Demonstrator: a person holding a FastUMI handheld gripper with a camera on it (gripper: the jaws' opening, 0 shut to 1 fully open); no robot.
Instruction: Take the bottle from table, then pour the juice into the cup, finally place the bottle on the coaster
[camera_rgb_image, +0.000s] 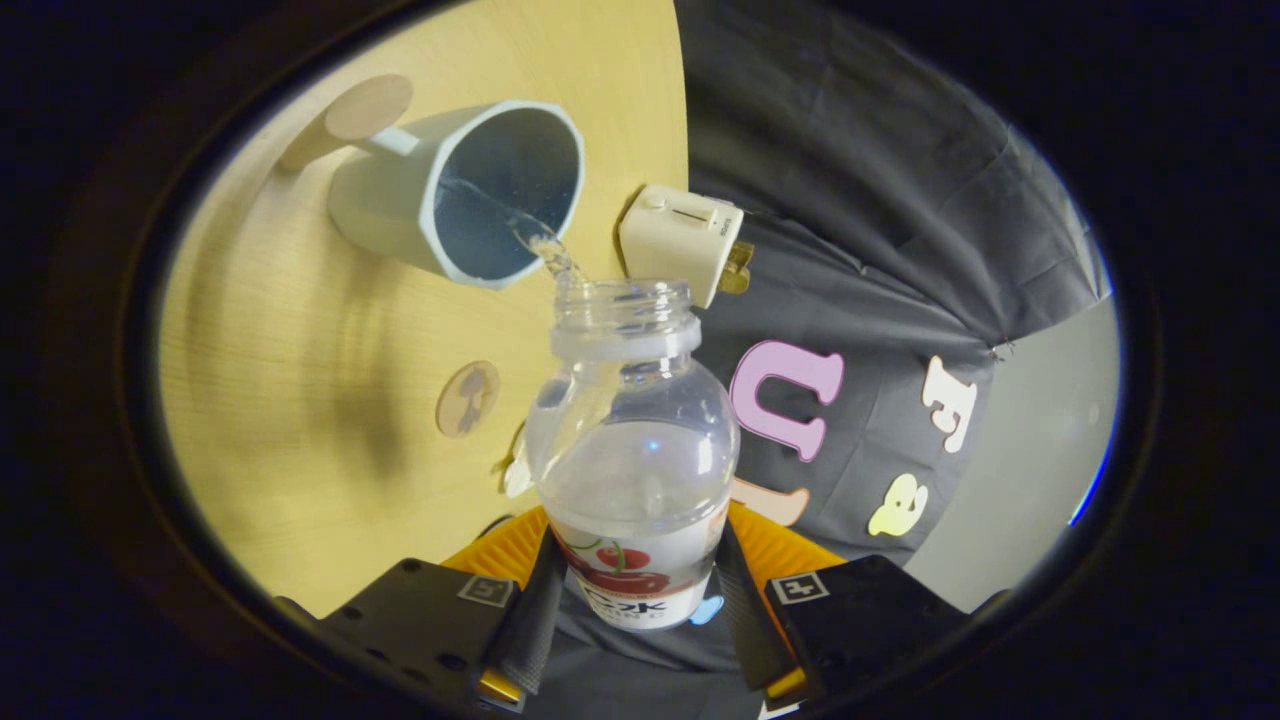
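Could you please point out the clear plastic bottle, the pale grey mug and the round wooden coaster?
Clear plastic bottle (632, 440): gripper view, on its rounded shoulder.
Pale grey mug (385, 205): gripper view, on its outer wall.
Round wooden coaster (467, 398): gripper view, on its printed top.

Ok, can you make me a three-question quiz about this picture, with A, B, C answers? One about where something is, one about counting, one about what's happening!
1. Where is the bottle?
A. Lying on the table
B. Between the gripper fingers
C. Inside the cup

2. How many round wooden coasters lie on the table?
A. Two
B. Five
C. None

3. What is the liquid doing?
A. Staying capped in the bottle
B. Spilling on the floor
C. Streaming into the cup

Answers: 1 B, both fingers press its sides. 2 A, one coaster near the bottle, another coaster beyond the cup. 3 C, a clear stream leaves the open mouth and enters the cup.
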